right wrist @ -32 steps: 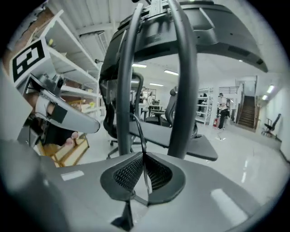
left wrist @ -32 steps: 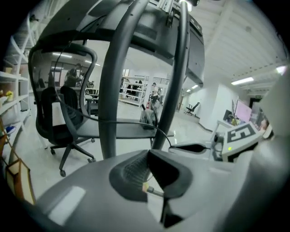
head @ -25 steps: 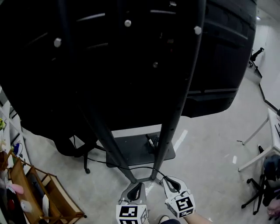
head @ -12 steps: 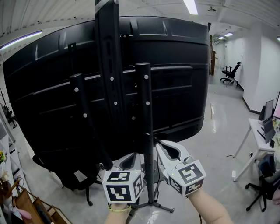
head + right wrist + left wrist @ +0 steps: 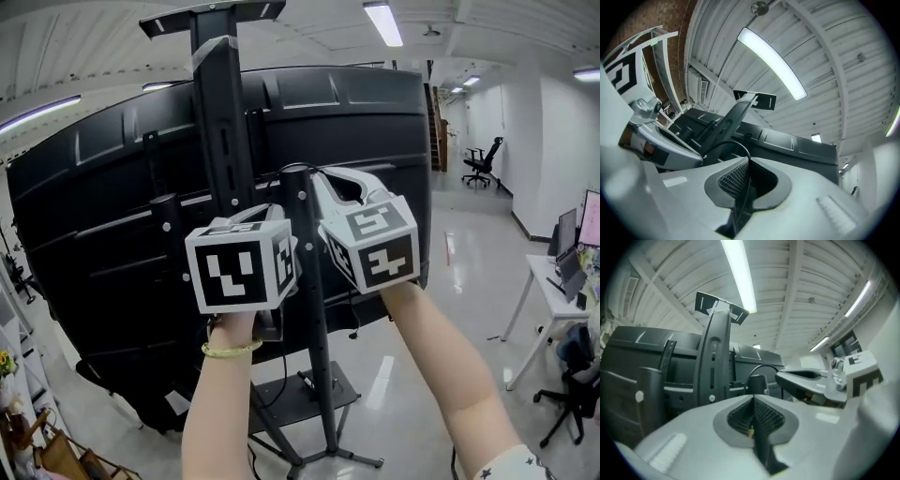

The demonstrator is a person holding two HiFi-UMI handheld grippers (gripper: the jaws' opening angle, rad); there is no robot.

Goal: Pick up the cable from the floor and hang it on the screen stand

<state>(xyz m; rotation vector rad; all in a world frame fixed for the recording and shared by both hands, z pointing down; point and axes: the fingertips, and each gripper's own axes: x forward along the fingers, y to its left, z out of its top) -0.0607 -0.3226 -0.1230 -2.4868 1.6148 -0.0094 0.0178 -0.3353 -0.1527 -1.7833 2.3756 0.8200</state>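
The back of the big black screen (image 5: 94, 244) is seen on the left. It's mounted on the screen stand (image 5: 220, 141), with the tall mast poking up past the top edge. Both tools are held up high, right by the shorter post (image 5: 302, 244) that stands just beside the mast. The left gripper (image 5: 752, 399) is shown with its fingers squeezed together and basically no gap. Whether anything is nipped in there can't really be made out. The cable (image 5: 762, 365) is arched in a small loop just over the cap of that short post, between the two tips. Whether it's actually touching the cap can't be told. The right gripper (image 5: 747, 160) is being closed, with the thin black cable caught between its fingers and run down through the ribbed pads. Further right, an office chair (image 5: 483, 159) is parked well back on the shiny floor (image 5: 412, 356), and a white worktop (image 5: 548, 272) is cut off by the edge.
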